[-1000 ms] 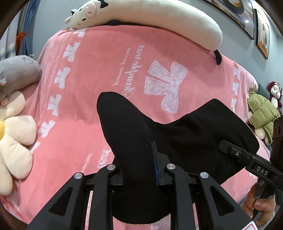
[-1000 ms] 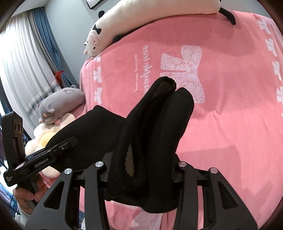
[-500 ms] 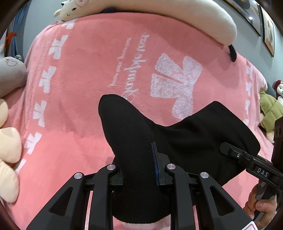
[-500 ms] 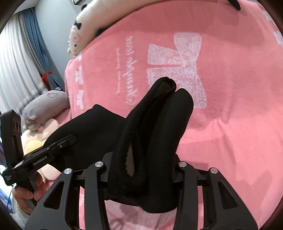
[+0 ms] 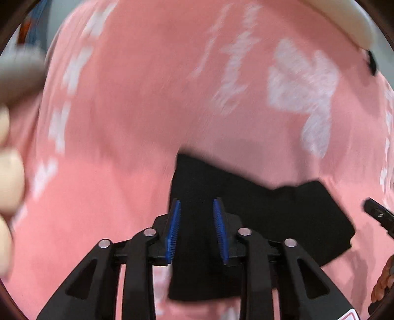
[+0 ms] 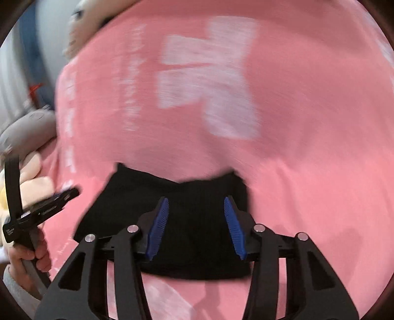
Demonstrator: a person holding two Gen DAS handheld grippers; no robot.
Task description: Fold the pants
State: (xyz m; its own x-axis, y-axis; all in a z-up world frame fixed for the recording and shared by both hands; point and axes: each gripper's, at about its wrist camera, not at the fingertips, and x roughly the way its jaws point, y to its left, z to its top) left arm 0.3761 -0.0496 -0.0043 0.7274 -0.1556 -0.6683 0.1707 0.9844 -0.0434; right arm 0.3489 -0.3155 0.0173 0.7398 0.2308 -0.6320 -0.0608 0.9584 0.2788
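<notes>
Both views blurred by motion.

Left gripper [image 5: 197, 230]: my fingers [image 5: 173, 231] stand apart, blue pads showing on both inner faces. They have just been opening. The pants [image 5: 258, 209] lie under and between them, but the pads do not press on the cloth; there is a gap on each side. Nothing held.

Right gripper [image 6: 197, 227]: fingers [image 6: 157, 229] also parted, wider-looking gap, blue pads bare. These too have just been opening. The pants [image 6: 172, 221] sit between and below the pads, not pinched. Nothing held.

Pants: black, lying flat on the pink blanket [image 5: 123, 123] as a folded dark block. From the left view the cloth runs forward from my fingers and off to the right, ending in a squared edge near the tip of the other gripper [image 5: 376, 213]. From the right view the block spreads ahead of my fingers and to the left, its far edge roughly straight with a small notch in the middle.

Blanket [image 6: 307, 123]: pink with white bow prints and white script, smeared by blur, filling everything ahead of both sets of fingers.

From the right view, to the left of my fingers: the left gripper's body [image 6: 41, 209] with the hand [image 6: 29, 256] wrapped round its handle, grey sleeve below. A grey plush [image 6: 27, 130] lies further ahead on that side, at the blanket's edge.

From the left view, far ahead to the right: a cream plush [image 5: 352, 22] at the top of the bed.
</notes>
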